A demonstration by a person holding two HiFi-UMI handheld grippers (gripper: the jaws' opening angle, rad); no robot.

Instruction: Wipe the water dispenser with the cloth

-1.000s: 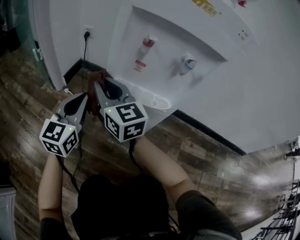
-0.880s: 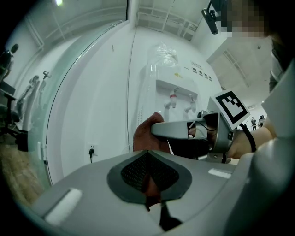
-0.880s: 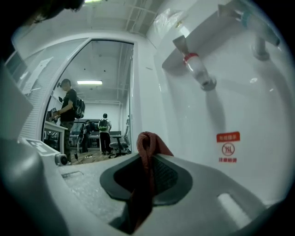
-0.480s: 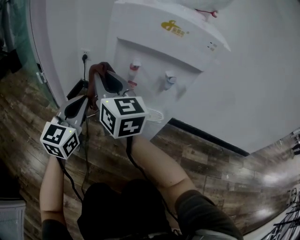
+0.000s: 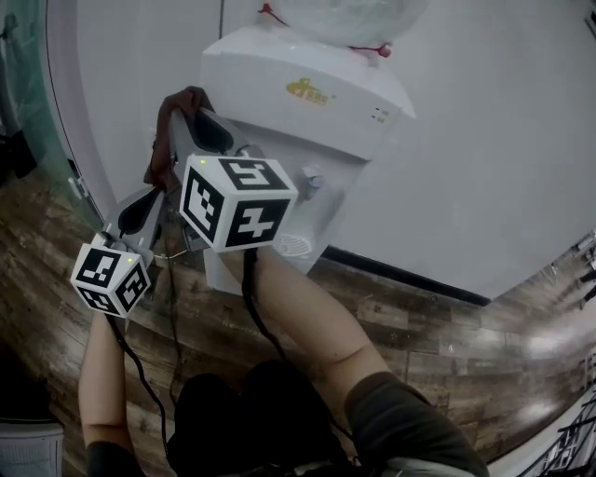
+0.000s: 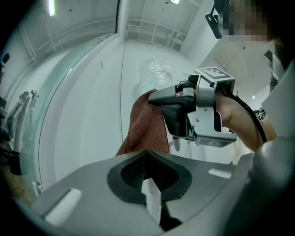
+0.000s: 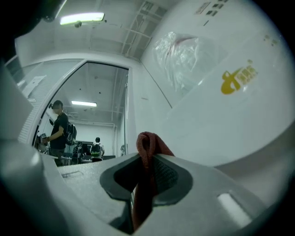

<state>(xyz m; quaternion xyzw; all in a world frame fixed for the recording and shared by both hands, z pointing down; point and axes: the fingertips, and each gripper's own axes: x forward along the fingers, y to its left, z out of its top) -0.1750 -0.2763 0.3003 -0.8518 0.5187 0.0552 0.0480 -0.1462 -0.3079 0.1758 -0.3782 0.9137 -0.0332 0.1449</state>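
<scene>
— Where's the cloth point(image 5: 166, 130) right now?

— Pinched in the right tongs point(image 5: 201, 119), up at the top left corner of the water dispenser point(image 5: 307, 102). In the right gripper view a fold of it stands up between the pads, which are closed on it, and the rest trails down. From the left gripper view it hangs as a loose reddish-brown drape under those tongs.

— Why hold it that way?

— My guess is that a grip on one fold leaves plenty of free fabric to drag over the white casing. Starting at the top would also let the strokes run downward. Whether the cloth already touches the casing, I can't tell.

— And the left tongs point(image 5: 140, 210)?

— Lower and off to the left, aimed up at the other tool. Their pads are brought together with only a sliver of light between them and nothing held. They look parked out of the way, since the wipe needs one tool.

— What's different from a second ago?

— The right tongs and cloth were down by the drip tray point(image 5: 293, 244) then; now they have risen past the taps to the upper corner. The head view has tipped up too, so the bottle point(image 5: 345, 19) on top shows. The left tongs have barely moved
</scene>
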